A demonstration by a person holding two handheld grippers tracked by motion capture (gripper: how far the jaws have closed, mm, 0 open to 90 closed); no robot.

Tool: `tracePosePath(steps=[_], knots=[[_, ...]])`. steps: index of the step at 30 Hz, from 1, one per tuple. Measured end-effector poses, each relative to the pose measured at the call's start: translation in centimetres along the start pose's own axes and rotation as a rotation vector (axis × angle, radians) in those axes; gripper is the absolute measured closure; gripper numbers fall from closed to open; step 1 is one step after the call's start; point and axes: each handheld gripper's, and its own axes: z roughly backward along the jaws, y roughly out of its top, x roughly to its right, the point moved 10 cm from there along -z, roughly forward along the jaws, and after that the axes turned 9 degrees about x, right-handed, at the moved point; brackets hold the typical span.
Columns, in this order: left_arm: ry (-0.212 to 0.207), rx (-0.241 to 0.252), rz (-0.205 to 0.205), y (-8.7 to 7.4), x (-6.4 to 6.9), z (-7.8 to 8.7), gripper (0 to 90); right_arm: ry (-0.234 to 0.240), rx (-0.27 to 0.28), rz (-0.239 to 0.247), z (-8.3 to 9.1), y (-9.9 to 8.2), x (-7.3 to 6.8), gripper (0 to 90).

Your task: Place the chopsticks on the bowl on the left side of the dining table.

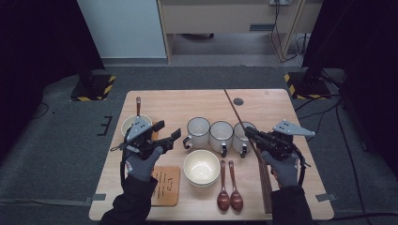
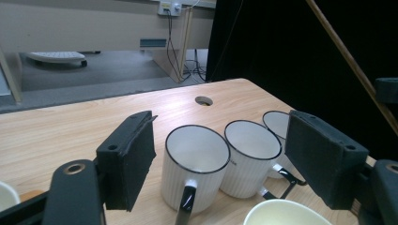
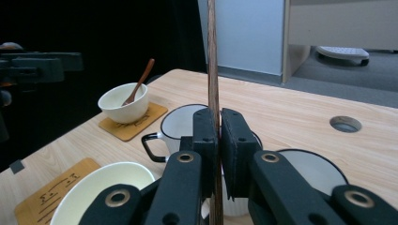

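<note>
My right gripper (image 1: pixel 248 132) (image 3: pixel 219 126) is shut on a long thin wooden stick (image 1: pixel 234 108) (image 3: pixel 211 56). The stick slants up and away over the table's back right. My left gripper (image 1: pixel 168 130) (image 2: pixel 223 136) hovers open left of the mugs, with nothing between its pads. Three white mugs with black rims stand in a row: the left one (image 1: pixel 199 131) (image 2: pixel 195 159), the middle one (image 1: pixel 221 135) (image 2: pixel 251 150) and the right one (image 1: pixel 241 136) (image 2: pixel 277 123). The right gripper's jaws hang over that last mug.
A white bowl (image 1: pixel 202 166) sits in front of the mugs. Two wooden spoons (image 1: pixel 229 194) lie to its right, an empty coaster (image 1: pixel 166 185) to its left. Another bowl (image 3: pixel 123 105), with a spoon (image 3: pixel 139 86) in it, stands on a coaster at the left. Dark wooden sticks (image 1: pixel 266 187) lie under the right hand.
</note>
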Motion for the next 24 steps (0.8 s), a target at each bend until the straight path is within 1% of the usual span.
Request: tracePosePath(steps=[5,6,13,22,24], knots=[[-0.005,0.003,0.010,0.0,0.2,-0.5,24.0,0.023,0.005,0.008,-0.8,0.2,-0.9,85.0],[-0.001,0.001,0.004,0.0,0.2,-0.6,24.1,0.029,0.007,0.009,-1.0,0.3,-1.1,85.0],[-0.019,0.000,0.008,0.1,0.9,-1.2,24.9,0.051,0.010,0.011,-1.8,0.0,-2.1,85.0],[-0.043,0.000,0.010,0.3,2.2,-2.3,25.9,0.079,0.021,0.018,-2.4,-0.1,-3.2,85.0],[-0.053,0.000,0.011,0.3,2.7,-2.6,25.9,0.084,0.022,0.018,-2.6,-0.2,-3.4,85.0]])
